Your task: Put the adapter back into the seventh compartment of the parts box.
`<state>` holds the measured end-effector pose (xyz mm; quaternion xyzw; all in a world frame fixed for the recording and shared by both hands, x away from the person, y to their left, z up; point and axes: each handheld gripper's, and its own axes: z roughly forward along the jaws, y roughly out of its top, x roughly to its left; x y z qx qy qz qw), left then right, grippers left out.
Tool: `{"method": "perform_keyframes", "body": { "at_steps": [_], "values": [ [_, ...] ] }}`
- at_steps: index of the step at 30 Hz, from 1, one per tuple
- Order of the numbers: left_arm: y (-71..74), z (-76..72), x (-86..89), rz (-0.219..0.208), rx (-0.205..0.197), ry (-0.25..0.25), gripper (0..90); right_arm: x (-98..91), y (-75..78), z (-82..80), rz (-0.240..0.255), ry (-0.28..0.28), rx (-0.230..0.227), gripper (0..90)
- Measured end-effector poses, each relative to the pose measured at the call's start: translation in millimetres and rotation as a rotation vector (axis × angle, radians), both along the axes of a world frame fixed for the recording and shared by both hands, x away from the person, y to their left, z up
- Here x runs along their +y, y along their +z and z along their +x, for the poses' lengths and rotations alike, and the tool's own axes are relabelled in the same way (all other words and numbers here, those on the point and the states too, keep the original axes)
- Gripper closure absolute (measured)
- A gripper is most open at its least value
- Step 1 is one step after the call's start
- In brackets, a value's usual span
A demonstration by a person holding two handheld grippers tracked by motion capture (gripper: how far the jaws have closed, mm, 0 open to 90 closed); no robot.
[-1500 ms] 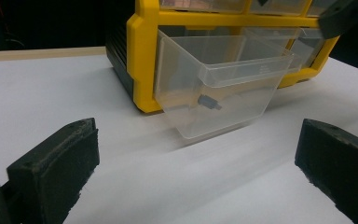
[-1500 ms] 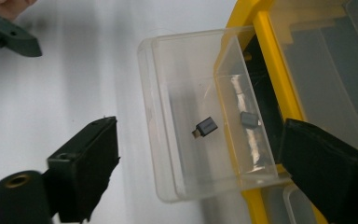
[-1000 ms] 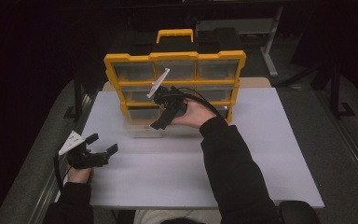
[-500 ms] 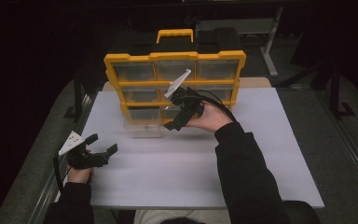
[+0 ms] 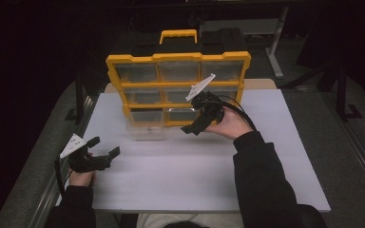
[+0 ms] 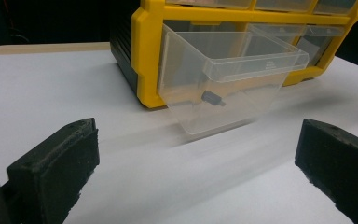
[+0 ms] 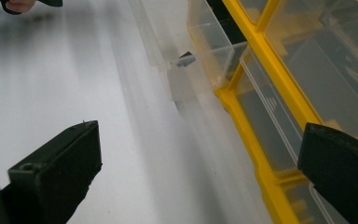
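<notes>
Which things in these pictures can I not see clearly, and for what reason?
- Small dark part in the pulled-out clear drawer: too small to identify in the left gripper view.
- Upper drawers of the yellow organizer: cut off by the top edge there.
- Other drawers' contents: blurred by cloudy plastic in the high view.

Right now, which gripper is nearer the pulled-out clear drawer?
Right. The right gripper hangs just beside the clear drawer; the left gripper rests lower left, farther off.
</notes>
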<state>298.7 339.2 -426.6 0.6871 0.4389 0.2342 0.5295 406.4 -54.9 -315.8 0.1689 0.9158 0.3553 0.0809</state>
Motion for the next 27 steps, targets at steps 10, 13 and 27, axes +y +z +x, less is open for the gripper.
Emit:
{"method": "perform_keyframes", "body": {
  "at_steps": [10, 13, 27],
  "values": [
    [-0.2, -0.2, 0.0, 0.002, 0.002, 0.001, 0.0, -21.4, -8.6, -4.2, 0.014, -0.036, 0.008, 0.0],
    [-0.4, -0.2, -0.2, 0.004, 0.003, -0.001, 0.0, -28.0, -12.7, -5.6, 0.010, -0.052, 0.008, 0.0],
    [-1.3, -0.3, -1.4, 0.015, 0.007, -0.005, 0.0, -56.7, -16.6, -14.9, 0.036, -0.097, -0.001, 0.0]
  ]
}}
